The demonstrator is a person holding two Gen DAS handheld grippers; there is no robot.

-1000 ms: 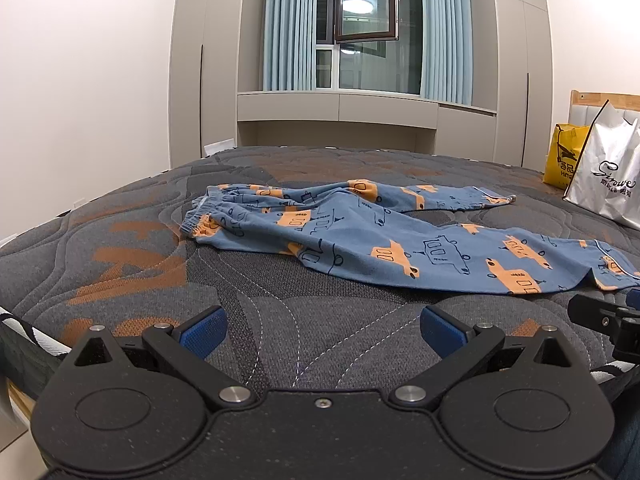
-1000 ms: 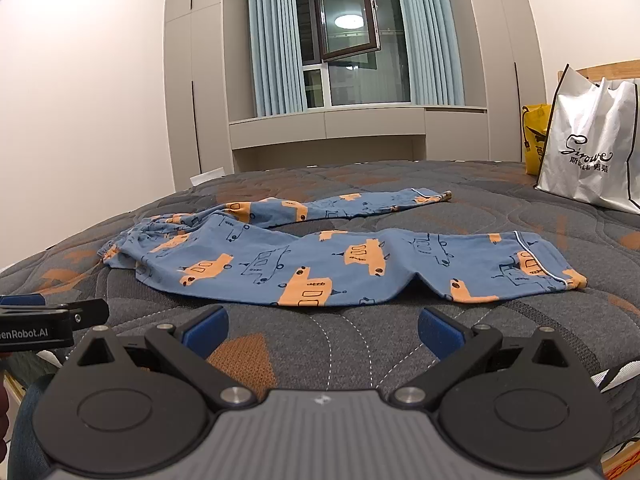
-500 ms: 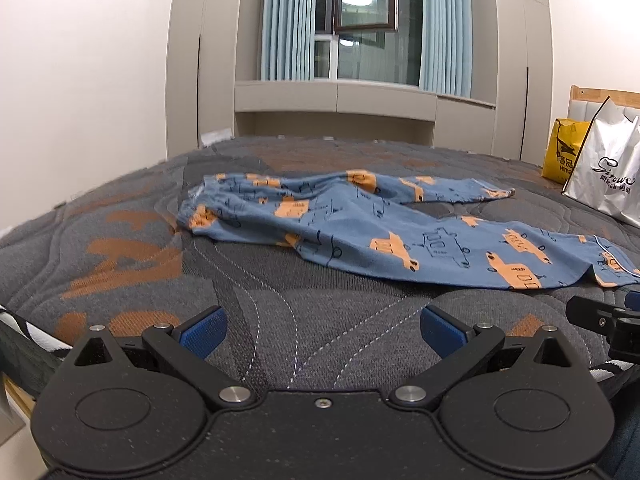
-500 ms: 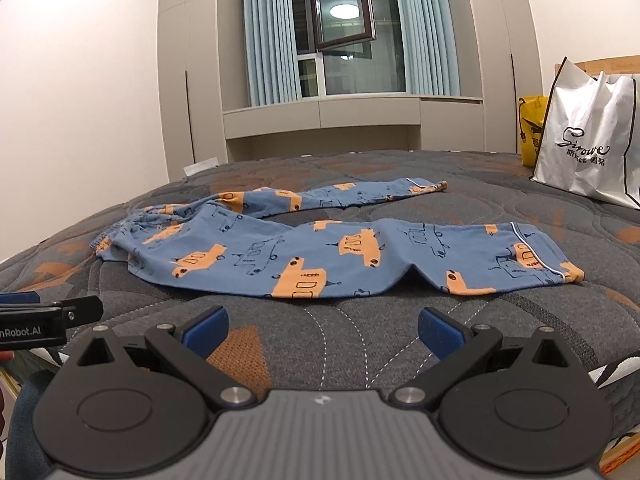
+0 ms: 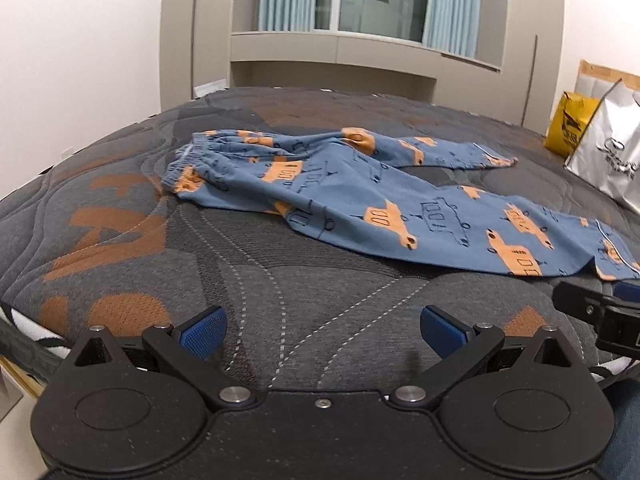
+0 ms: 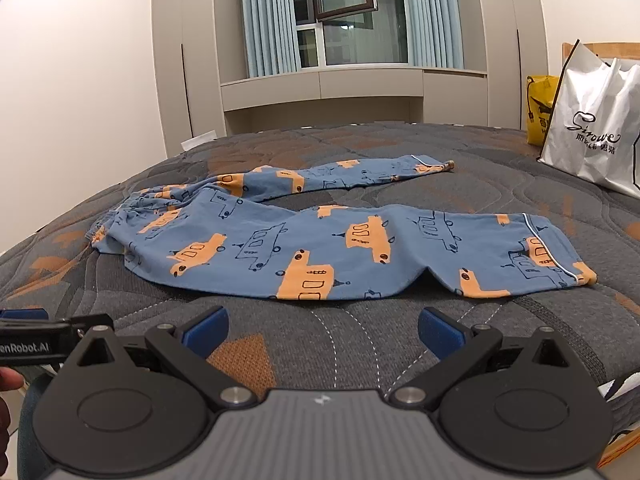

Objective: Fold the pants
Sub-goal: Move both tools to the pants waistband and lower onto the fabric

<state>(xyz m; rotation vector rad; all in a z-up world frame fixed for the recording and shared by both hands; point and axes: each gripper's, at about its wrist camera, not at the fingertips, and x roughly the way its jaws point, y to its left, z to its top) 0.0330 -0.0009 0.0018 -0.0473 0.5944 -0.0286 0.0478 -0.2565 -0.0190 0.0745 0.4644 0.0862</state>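
No fold has been made yet, as far as either view shows. The blue pyjama pants [image 6: 320, 240] with orange car prints lie spread flat on the quilted mattress [image 6: 360, 344], waistband [image 5: 200, 152] toward the wall on the left, the two legs running off to the right and splayed apart in a narrow V. The near leg ends at a piped cuff [image 6: 560, 260] close to the mattress edge; the far leg's cuff [image 6: 436, 166] lies well beyond it, toward the window. The cloth looks mostly smooth, with some bunching at the elastic waist. By my reckoning the whole job is still ahead: bringing one leg over the other, then folding the length down.

The left tool [image 5: 322, 328] is held low at the near edge of the mattress, aimed at the waistband end, its blue-padded fingers [image 5: 202, 330] spread wide and empty. The right tool [image 6: 322, 330] sits level with it, facing the middle of the near leg, its fingers [image 6: 440, 336] equally wide apart and holding nothing. Neither touches the fabric; both are just short of the nearest hem. Each tool shows at the edge of the other's view, so they are side by side. A dark patch at the lower left of the right wrist view may be part of the person's hand, though it is too cropped to be sure. A white shopping bag [image 6: 596, 132] and a yellow bag [image 6: 540, 108] stand at the right, clear of the pants.
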